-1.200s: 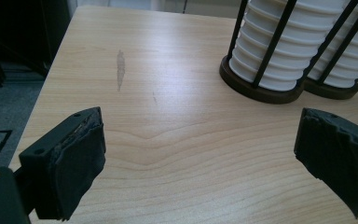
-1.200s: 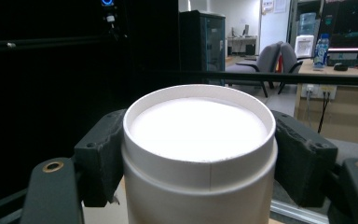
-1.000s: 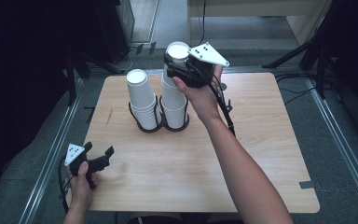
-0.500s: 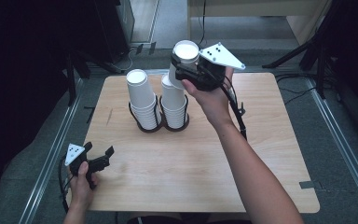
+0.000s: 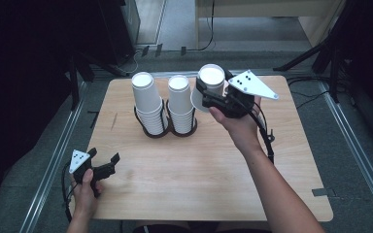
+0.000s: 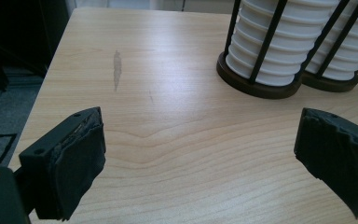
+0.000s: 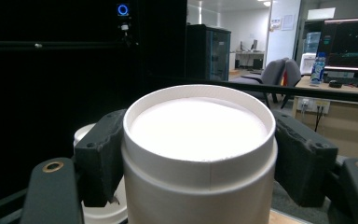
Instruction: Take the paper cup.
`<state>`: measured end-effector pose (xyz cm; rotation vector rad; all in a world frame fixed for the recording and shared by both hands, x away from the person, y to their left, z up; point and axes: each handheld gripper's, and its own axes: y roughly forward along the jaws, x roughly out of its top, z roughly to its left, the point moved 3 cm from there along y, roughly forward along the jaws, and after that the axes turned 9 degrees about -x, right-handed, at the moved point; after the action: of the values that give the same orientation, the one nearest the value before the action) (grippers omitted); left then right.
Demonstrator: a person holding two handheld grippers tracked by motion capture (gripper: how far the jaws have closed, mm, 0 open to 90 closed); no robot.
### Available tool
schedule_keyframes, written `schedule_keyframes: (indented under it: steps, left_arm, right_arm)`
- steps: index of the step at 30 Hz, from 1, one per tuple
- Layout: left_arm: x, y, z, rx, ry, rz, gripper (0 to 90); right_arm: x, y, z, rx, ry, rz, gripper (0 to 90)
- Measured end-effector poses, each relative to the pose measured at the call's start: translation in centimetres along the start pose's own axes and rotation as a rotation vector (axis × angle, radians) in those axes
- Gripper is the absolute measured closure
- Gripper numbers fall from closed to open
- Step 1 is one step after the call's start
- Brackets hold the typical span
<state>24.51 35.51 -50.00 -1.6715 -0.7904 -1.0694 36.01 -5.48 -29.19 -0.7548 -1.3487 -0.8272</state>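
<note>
The right gripper (image 5: pixel 209 94) is raised over the far side of the wooden table (image 5: pixel 209 179), its jaws clamped on the sides of a single white paper cup (image 5: pixel 210 80) held upside down, flat bottom up. In the right gripper view the cup (image 7: pixel 199 140) sits squarely between the two black pads (image 7: pixel 100 154), which press against its wall on either side. This cup hangs in the air just to the right of two stacks of upside-down white cups, the left stack (image 5: pixel 148 104) and the right stack (image 5: pixel 180 102), each standing in a dark wire holder (image 5: pixel 151 130) on the table's far half. The left gripper (image 5: pixel 102 162) rests low near the table's near left corner, well apart from the stacks, its jaws spread wide with nothing between them; in the left gripper view bare wood lies between its pads (image 6: pixel 77 158), with the holder bases (image 6: pixel 256 86) beyond.
</note>
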Motion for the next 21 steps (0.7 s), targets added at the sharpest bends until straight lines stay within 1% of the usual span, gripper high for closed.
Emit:
schedule_keyframes:
  steps: [4,6,7,8,13,15,17,18,19,20,21]
  left_arm:
    - [0.0,0.0,-0.2,0.005,0.017,0.006,2.3]
    - [0.0,0.0,-0.2,0.006,0.016,0.007,2.2]
    - [0.1,0.0,-0.4,-0.008,0.001,0.002,2.2]
    - [0.2,0.0,-0.6,-0.02,-0.007,-0.004,2.3]
    - [0.4,0.4,-2.2,-0.038,0.044,0.007,2.2]
    - [0.4,0.7,-2.8,-0.05,0.051,0.007,2.3]
    - [0.5,0.7,-3.0,-0.053,0.054,0.007,2.2]
    - [0.6,0.9,-3.4,-0.061,0.051,0.0,2.2]
    - [0.6,0.9,-3.4,-0.061,0.051,0.0,2.2]
    - [0.7,1.0,-3.8,-0.073,0.041,-0.006,2.2]
    - [0.8,1.1,-3.9,-0.076,0.044,-0.005,2.3]
  right_arm:
    - [-1.0,-1.4,-0.4,0.006,0.001,0.001,26.3]
    - [-1.7,-2.0,-0.6,0.004,-0.005,0.004,26.3]
    - [-2.0,-2.3,-0.7,0.003,-0.006,0.008,26.3]
    - [-2.3,-2.6,-0.9,0.003,-0.007,0.008,26.3]
    - [-3.6,-3.7,-1.8,-0.009,-0.009,0.02,26.3]
    - [-4.1,-4.4,-2.1,-0.009,-0.014,0.024,26.3]
    - [-4.4,-4.6,-2.2,-0.01,-0.017,0.025,26.3]
    - [-4.8,-5.1,-2.4,-0.014,-0.026,0.026,26.3]
    - [-4.8,-5.1,-2.4,-0.014,-0.026,0.026,26.3]
    - [-5.4,-5.6,-2.6,-0.009,-0.021,0.036,26.3]
    - [-5.6,-5.7,-2.6,-0.007,-0.019,0.039,26.3]
